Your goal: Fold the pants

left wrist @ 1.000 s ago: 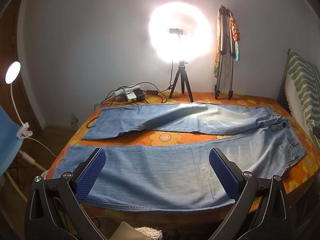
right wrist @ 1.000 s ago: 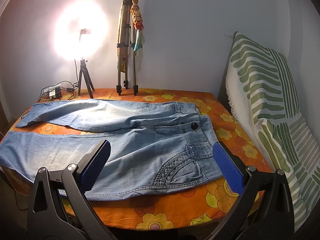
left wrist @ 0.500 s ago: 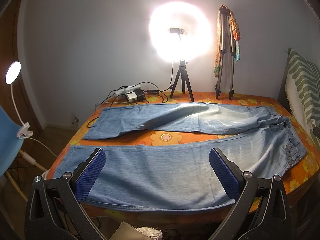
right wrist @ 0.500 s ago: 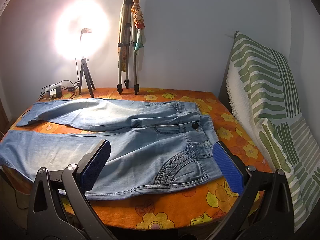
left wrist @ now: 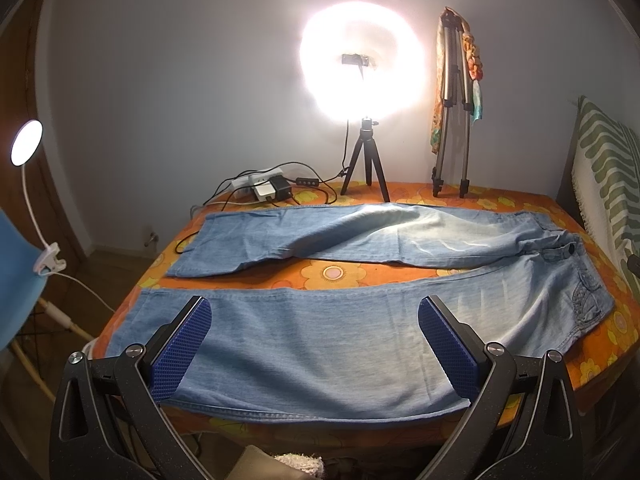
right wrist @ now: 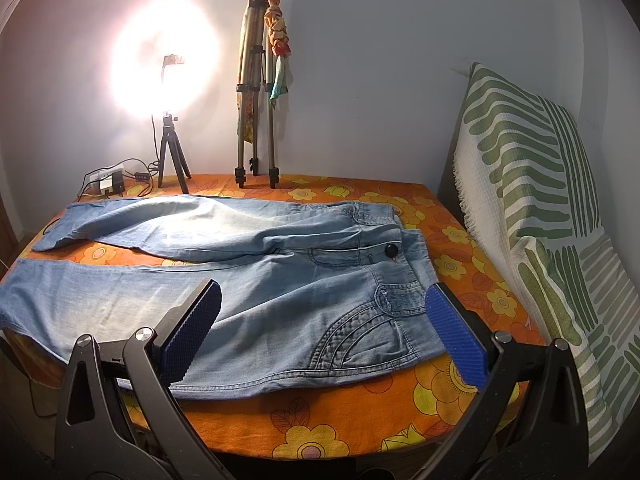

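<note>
light blue denim pants point(left wrist: 328, 332) lie spread mid-frame on the orange floral tablecloth point(right wrist: 360, 432); left gripper point(left wrist: 314, 344) and right gripper point(right wrist: 322, 332) gape wide, empty

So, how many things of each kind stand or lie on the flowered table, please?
Jeans: 1
Tripods: 2, the ring light's black one and a folded silver one
Power strip with plugs: 1
Total: 4

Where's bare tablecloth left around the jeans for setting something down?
Free: the front right corner of the tablecloth, between the jeans waistband and the striped cushion; a narrow wedge between the two legs. Crowded: the back edge, with power strip, ring light tripod and folded tripod.
</note>
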`<state>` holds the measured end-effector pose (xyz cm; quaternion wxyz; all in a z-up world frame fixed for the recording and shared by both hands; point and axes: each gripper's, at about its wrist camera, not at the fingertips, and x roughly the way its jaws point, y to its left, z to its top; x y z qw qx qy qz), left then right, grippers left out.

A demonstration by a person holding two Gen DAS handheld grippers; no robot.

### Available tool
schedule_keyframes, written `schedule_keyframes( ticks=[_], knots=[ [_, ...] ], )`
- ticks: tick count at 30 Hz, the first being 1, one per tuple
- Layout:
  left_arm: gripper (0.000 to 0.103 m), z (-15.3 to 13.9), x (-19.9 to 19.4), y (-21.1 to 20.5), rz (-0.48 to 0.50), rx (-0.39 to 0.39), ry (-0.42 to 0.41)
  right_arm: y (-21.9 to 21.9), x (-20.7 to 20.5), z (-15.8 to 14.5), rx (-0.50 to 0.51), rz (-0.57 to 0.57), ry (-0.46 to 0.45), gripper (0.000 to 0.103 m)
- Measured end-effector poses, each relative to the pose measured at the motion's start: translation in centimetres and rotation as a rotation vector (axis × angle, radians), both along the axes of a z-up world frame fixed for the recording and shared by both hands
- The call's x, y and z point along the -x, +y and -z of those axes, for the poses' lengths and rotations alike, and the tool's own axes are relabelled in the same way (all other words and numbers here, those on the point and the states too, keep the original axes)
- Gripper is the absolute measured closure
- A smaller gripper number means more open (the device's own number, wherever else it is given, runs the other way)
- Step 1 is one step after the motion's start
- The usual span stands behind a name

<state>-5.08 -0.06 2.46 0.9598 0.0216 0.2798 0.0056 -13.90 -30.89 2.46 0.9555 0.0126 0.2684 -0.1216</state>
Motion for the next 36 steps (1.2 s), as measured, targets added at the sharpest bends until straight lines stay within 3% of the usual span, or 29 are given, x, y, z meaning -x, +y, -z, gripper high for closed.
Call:
schedule_keyframes(
  ticks=[13,21,25,29,30,31,33,36],
  knots=[
    [0.0,1.0,-1.0,0.8,0.017,0.053,0.053,0.7,0.2,0.1,-0.002,-0.005,-0.005,0.0],
    [0.002,2.1,-2.6,2.0,0.016,0.115,0.122,1.0,-1.9,0.1,-0.026,-0.054,0.017,0.0],
    [0.016,2.9,-3.7,3.1,-0.001,0.139,0.155,1.6,-3.1,0.4,0.006,-0.109,0.023,0.0],
    [0.017,4.2,-5.2,5.0,-0.007,0.239,0.22,2.2,-4.4,0.9,-0.03,-0.18,0.037,0.0],
    [0.024,4.6,-5.6,5.7,-0.023,0.259,0.234,2.4,-4.8,1.0,-0.047,-0.198,0.041,0.0],
    [0.031,4.9,-5.8,6.0,-0.033,0.261,0.24,2.5,-5.0,1.1,-0.054,-0.21,0.041,0.0],
    [0.035,5.2,-6.3,6.6,-0.056,0.236,0.251,3.1,-5.4,1.2,-0.042,-0.231,0.034,0.0],
    [0.054,5.3,-7.3,7.8,-0.085,0.18,0.254,4.0,-6.1,1.4,-0.013,-0.265,0.022,0.0]
  ],
)
